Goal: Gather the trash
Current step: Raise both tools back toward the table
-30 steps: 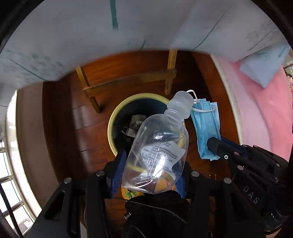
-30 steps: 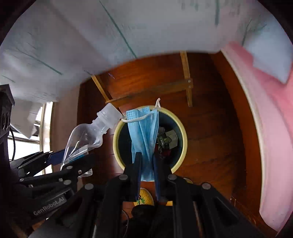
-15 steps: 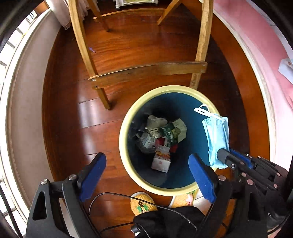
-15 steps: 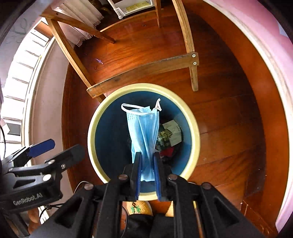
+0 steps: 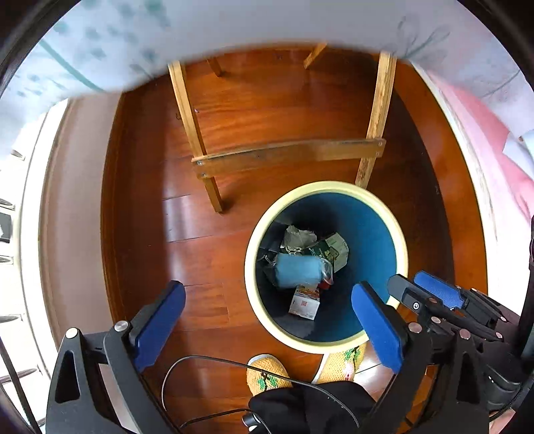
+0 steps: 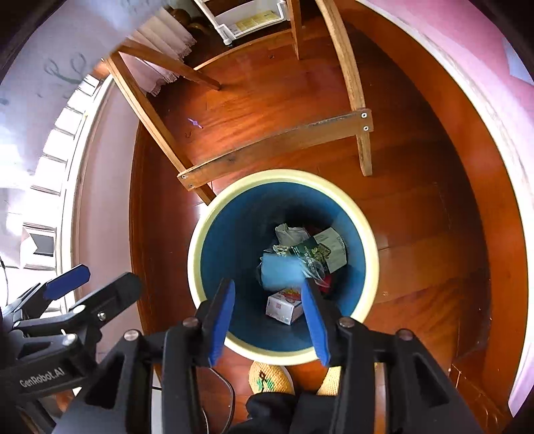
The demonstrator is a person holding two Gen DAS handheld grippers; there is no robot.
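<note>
Both the left hand-held gripper and the right hand-held gripper hang spread apart and empty above the round blue cream-rimmed wastebasket, positioned for dropping; the crumpled light-blue face mask lies inside atop other rubbish.

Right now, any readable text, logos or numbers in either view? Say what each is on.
"GenRobot.AI": white lettering on the black body of the left gripper, seen in the right wrist view.
Green-and-white carton in the bin: printed, too blurred to read.
White box with red print in the bin: markings too small to read.
Sheets on the white rack, top of the right wrist view: unreadable.
Nothing else legible.
</note>
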